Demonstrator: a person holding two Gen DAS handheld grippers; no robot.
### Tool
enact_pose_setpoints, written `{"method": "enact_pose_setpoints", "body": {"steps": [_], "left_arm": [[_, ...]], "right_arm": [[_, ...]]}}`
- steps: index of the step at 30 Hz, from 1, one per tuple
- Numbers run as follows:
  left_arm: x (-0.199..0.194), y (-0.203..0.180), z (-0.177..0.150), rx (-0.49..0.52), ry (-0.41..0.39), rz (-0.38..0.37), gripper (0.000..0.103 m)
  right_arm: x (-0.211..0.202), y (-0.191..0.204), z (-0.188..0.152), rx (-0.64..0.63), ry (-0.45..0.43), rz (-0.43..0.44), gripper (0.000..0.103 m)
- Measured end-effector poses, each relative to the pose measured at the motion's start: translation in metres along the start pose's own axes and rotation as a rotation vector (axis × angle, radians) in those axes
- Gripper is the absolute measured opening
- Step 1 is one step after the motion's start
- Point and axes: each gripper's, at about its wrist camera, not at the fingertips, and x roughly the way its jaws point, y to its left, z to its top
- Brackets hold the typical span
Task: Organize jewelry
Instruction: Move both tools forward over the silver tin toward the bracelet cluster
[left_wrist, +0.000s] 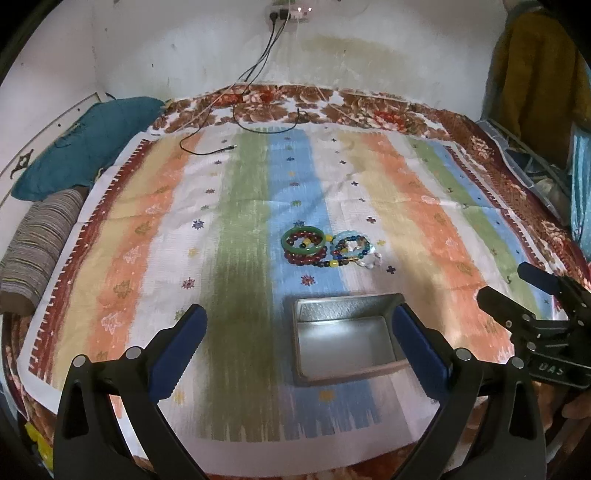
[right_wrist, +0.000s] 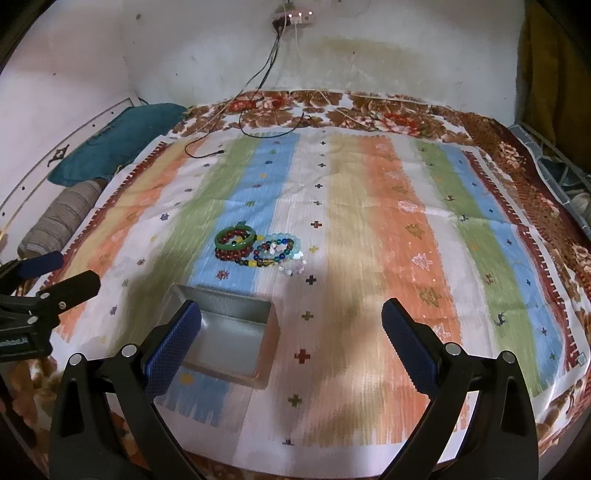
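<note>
Bracelets (left_wrist: 327, 246) lie in a small heap on the striped cloth (left_wrist: 147, 229), a green bangle (left_wrist: 303, 242) resting on dark red beads beside blue and mixed-colour strands. Just nearer the cameras sits an open metal tin (left_wrist: 345, 341) with nothing visible inside, apart from the heap. Left gripper (left_wrist: 299, 343) hangs above the cloth with its jaws spread wide, holding nothing. Right gripper (right_wrist: 291, 341) is likewise spread and unladen, beside the tin.
</note>
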Motion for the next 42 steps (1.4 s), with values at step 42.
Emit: {"method": "enact_pose_setpoints", "body": {"steps": [42], "left_arm": [[0.132, 0.029, 0.058, -0.138, 0.231, 0.013, 0.097]], "right_arm": [[0.103, -0.009, 0.048, 0.09, 0.207, -0.015, 0.099]]}}
